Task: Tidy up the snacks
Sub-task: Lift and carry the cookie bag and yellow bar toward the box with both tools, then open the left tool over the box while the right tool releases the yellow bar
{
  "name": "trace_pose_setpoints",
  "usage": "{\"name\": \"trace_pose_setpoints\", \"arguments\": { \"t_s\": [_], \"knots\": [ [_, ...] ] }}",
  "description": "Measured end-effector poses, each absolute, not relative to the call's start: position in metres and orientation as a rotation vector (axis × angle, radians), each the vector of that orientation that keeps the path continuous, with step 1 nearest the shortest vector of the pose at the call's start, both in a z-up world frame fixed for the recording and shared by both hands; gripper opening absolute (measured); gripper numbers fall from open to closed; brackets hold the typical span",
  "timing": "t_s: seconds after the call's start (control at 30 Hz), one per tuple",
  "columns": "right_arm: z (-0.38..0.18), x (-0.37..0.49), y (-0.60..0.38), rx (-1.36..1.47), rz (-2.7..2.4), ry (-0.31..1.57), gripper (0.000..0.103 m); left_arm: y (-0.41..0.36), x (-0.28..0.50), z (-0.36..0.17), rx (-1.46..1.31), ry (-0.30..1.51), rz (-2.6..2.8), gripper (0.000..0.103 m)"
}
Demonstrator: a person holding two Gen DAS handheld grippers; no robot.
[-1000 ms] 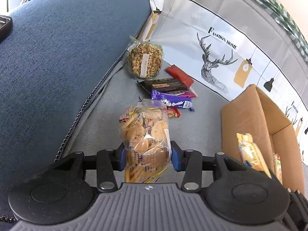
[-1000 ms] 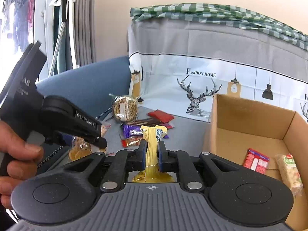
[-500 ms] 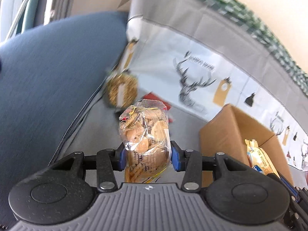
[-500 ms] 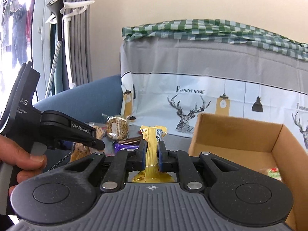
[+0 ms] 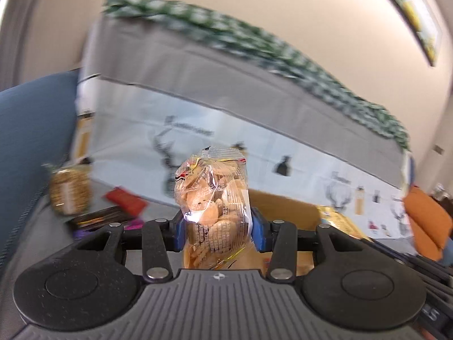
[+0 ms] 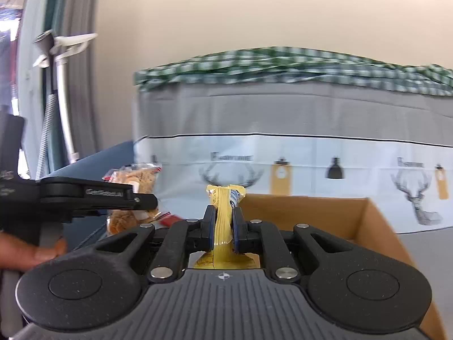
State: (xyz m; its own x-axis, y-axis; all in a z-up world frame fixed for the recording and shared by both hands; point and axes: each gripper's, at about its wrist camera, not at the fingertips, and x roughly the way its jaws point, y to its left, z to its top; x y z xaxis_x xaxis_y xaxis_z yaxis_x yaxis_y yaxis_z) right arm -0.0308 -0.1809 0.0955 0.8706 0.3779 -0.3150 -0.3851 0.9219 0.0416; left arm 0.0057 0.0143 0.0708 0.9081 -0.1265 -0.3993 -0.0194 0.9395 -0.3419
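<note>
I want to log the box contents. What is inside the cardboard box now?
Nothing can be confirmed. The cardboard box shows only bare inner walls; its floor is hidden behind the right gripper and its yellow packet.

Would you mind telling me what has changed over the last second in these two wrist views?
Both grippers have lifted and tilted upward. The left gripper raised the clear bag of biscuits off the grey seat; the right gripper carried the yellow snack packet higher, towards the brown cardboard box. Nothing was released: both stay clamped on their snacks, and the round nut bag stays on the seat.
</note>
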Motion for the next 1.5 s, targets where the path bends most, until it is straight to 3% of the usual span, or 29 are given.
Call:
{"name": "trace_pose_setpoints", "arguments": {
  "t_s": [0.37, 0.7, 0.8, 0.83, 1.1, 1.4, 1.5],
  "knots": [
    [0.083, -0.008, -0.245, 0.029, 0.132, 0.367, 0.012, -0.07, 0.013, 0.071, -0.26, 0.406, -0.284, 0.049],
    [0.078, -0.008, -0.265, 0.048, 0.09, 0.356, 0.01, -0.091, 0.016, 0.064, -0.244, 0.419, -0.353, 0.049],
    [0.079, -0.007, -0.267, 0.064, 0.091, 0.361, 0.01, -0.092, 0.016, 0.063, -0.24, 0.426, -0.364, 0.064],
    [0.078, -0.007, -0.267, 0.065, 0.087, 0.366, 0.012, -0.092, 0.015, 0.063, -0.238, 0.42, -0.366, 0.069],
    [0.079, -0.002, -0.265, 0.082, 0.052, 0.384, 0.05, -0.085, 0.014, 0.063, -0.223, 0.392, -0.303, 0.069],
    [0.078, -0.004, -0.25, 0.092, 0.046, 0.365, 0.051, -0.058, 0.0, 0.065, -0.158, 0.351, -0.217, 0.069],
    [0.078, -0.006, -0.239, 0.12, 0.063, 0.361, 0.05, -0.038, -0.001, 0.064, -0.184, 0.38, -0.185, 0.061]
  ]
}}
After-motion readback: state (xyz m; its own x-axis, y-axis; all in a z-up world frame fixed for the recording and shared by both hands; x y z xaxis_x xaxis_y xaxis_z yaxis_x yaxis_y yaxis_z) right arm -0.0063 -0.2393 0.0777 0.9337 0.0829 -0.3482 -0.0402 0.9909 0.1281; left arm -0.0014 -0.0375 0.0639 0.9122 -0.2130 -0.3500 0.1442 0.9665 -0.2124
